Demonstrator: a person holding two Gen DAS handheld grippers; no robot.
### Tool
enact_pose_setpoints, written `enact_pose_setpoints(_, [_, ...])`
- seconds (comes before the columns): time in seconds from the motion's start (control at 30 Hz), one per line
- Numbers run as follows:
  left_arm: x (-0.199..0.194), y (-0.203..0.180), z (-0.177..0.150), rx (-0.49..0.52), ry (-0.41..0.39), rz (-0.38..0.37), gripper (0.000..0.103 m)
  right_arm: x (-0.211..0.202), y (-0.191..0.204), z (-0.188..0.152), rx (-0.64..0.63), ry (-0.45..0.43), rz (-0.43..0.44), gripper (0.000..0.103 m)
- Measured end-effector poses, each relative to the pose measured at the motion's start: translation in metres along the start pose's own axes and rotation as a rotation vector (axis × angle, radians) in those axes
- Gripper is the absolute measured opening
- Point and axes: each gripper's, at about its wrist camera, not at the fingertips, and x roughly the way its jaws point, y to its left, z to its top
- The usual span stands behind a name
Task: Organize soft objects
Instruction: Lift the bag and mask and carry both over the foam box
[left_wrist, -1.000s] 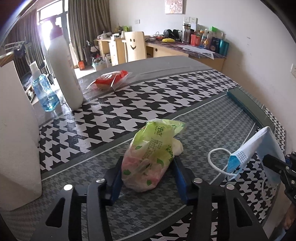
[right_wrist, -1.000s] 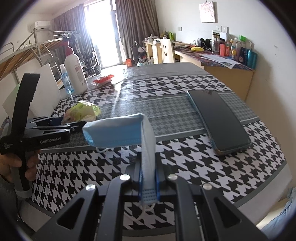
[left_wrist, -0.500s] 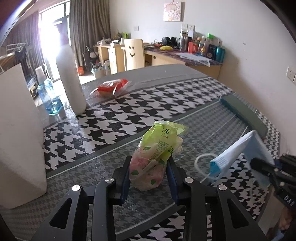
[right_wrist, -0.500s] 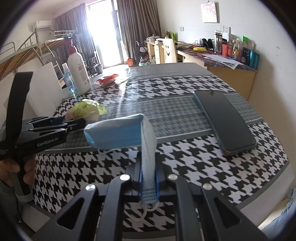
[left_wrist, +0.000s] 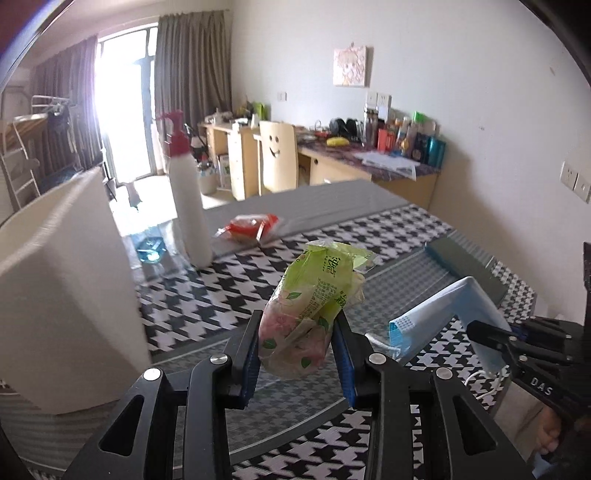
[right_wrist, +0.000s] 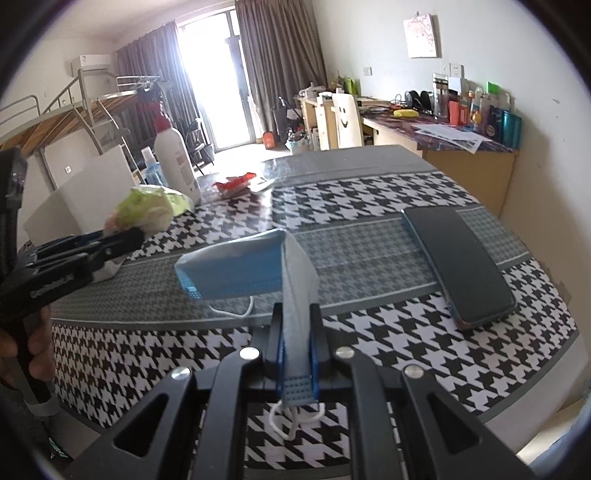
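Right wrist alone shows phone (right_wrist: 458, 262) flat.

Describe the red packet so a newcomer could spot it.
Start at the tall white pump bottle on the table's far side. Just right of its base, the red packet lies flat: the table's only red item.

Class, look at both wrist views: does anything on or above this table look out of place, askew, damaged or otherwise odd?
Nothing looks spilled or broken. The face mask is folded over, clamped in the right gripper, one ear loop dangling. The green tissue pack is squeezed and crumpled in the left gripper.
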Motion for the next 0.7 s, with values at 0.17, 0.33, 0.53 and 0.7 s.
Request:
enact_pose_setpoints(0.17, [-0.021, 0.011, 0.001, -0.014, -0.039, 0.006, 0.037, -0.003, 0.009, 0.008, 0.007, -0.021, 0.024, 0.014])
enact_pose_setpoints(0.33, [-0.035, 0.019, 0.003, -0.022, -0.069, 0.033, 0.037, -0.006, 0.017, 0.016, 0.013, -0.042, 0.036, 0.014])
enact_pose_setpoints(0.53, [-0.046, 0.03, 0.006, -0.042, -0.098, 0.028, 0.037, -0.011, 0.025, 0.025, 0.016, -0.067, 0.059, 0.014])
enact_pose_setpoints(0.7, [-0.056, 0.032, 0.011, -0.032, -0.12, 0.041, 0.037, -0.013, 0.033, 0.036, 0.008, -0.081, 0.068, 0.014])
